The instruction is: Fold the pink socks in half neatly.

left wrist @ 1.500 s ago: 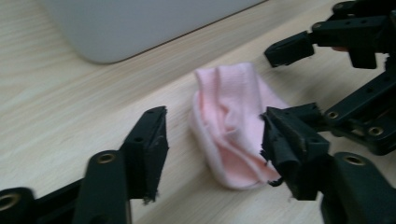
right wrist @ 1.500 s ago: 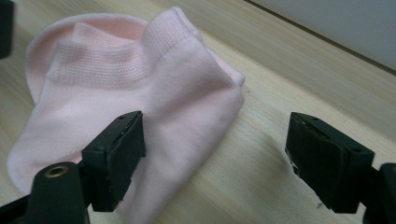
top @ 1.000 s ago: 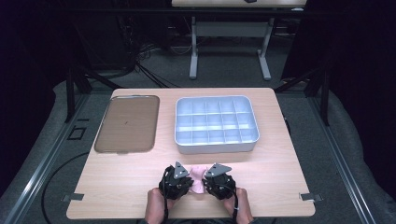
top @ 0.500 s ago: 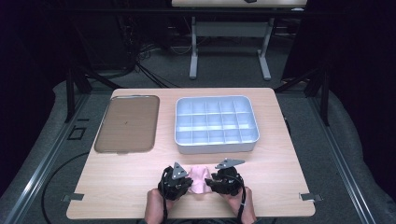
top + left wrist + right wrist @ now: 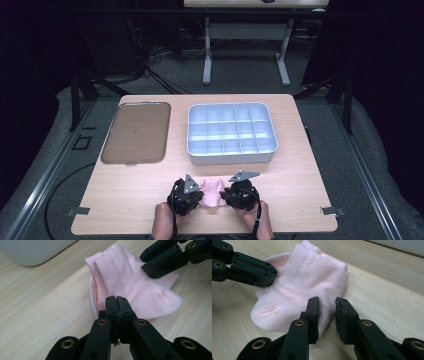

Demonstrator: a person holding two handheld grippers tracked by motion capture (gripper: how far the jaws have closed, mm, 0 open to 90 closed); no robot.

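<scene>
Holding a gripper in each hand, I worked at the near edge of the wooden table, with the pink sock lying flat on the wood between the two tools. I take that sock as my landmark. It lay nearer to me than the white compartment tray, and well apart from it, while the brown flat tray sat beyond the sock and off to my left.

My left gripper sat at the sock's left side. Its jaws were pressed together, face to face, at the sock's edge; a thin bit of fabric seemed caught between them, though I could not tell that for sure. In the left gripper view the sock's ribbed cuff pointed away from me, and the rounded toe lay to the right.

My right gripper stood at the sock's right side. Its jaws had just been closing, yet a clear gap remained between them. The left jaw rested over the sock's edge and the right jaw stood over bare wood just beside it, so nothing was pinched there. Both my hands rested low on the table behind the sock.
</scene>
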